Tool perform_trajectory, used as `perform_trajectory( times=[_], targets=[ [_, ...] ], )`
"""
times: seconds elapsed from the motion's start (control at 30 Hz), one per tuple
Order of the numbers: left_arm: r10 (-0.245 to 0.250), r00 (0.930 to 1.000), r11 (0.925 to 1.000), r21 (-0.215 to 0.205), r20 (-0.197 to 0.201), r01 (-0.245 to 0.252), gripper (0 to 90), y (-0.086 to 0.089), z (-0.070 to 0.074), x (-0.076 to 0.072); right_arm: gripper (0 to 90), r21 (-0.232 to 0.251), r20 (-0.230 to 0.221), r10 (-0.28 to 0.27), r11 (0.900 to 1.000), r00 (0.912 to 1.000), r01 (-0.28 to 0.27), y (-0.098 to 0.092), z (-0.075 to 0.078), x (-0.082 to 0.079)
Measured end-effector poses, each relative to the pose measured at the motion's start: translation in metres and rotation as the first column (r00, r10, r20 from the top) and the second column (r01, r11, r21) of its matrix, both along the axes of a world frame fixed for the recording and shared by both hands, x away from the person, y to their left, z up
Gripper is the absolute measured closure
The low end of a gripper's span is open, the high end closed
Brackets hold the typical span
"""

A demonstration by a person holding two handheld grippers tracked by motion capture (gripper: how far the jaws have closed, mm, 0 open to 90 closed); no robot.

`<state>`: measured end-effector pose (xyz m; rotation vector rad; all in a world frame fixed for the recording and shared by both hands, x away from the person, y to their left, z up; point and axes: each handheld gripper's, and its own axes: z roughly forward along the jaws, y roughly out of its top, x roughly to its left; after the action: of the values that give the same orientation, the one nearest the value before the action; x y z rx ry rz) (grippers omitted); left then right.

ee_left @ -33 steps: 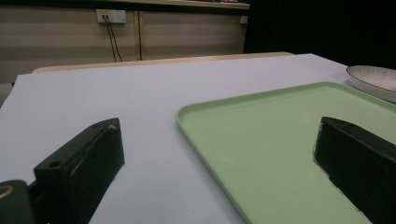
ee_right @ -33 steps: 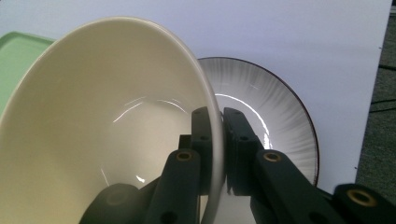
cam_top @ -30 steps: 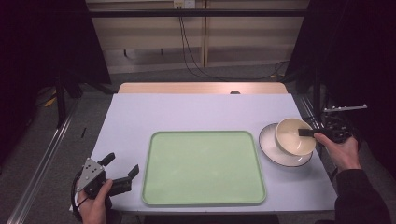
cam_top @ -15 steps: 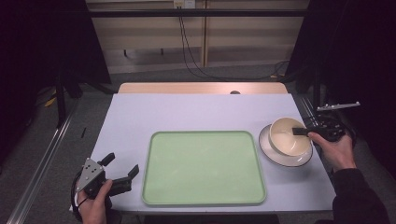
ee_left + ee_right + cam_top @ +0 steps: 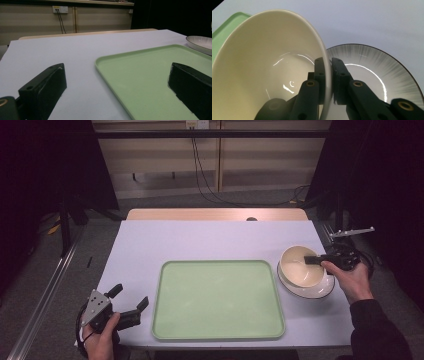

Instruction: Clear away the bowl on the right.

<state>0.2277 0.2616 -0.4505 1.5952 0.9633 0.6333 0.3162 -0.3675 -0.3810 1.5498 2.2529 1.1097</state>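
Pinching bowl [image 5: 269, 65] rim, right gripper [image 5: 328, 80] tilted.

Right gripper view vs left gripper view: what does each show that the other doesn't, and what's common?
Right gripper view: the right tool shut on the rim of the cream bowl, one jaw inside the wall and one outside, with the bowl tilted over the plate.

Left gripper view: the left tool open with nothing between its jaws, low over the table, plus the back wall with a socket.

Both: the green tray, the plate and the pale table top.
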Motion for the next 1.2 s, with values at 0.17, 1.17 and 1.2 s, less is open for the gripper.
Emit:
perform_trajectory(
  times=[0.17, 1.17, 1.2],
  targets=[
    [-0.001, 1.0000, 1.0000, 0.000, 0.000, 0.001, 1.8, 0.000, 0.000, 0.000, 84.0, 0.004, -0.011, 0.006, 1.000, 0.9999, -0.006, 0.007, -0.002, 0.002],
    [-0.001, 1.0000, 1.0000, -0.005, -0.006, 0.001, 1.8, 0.000, -0.001, 0.001, 83.9, 0.004, -0.040, 0.046, 0.999, 0.9982, -0.045, 0.059, 0.000, 0.045],
    [0.000, 1.0000, 1.0000, -0.001, -0.005, 0.000, 1.8, 0.001, -0.001, 0.001, 83.9, -0.001, -0.044, 0.044, 0.999, 0.9981, -0.044, 0.060, -0.001, 0.047]
  ],
)
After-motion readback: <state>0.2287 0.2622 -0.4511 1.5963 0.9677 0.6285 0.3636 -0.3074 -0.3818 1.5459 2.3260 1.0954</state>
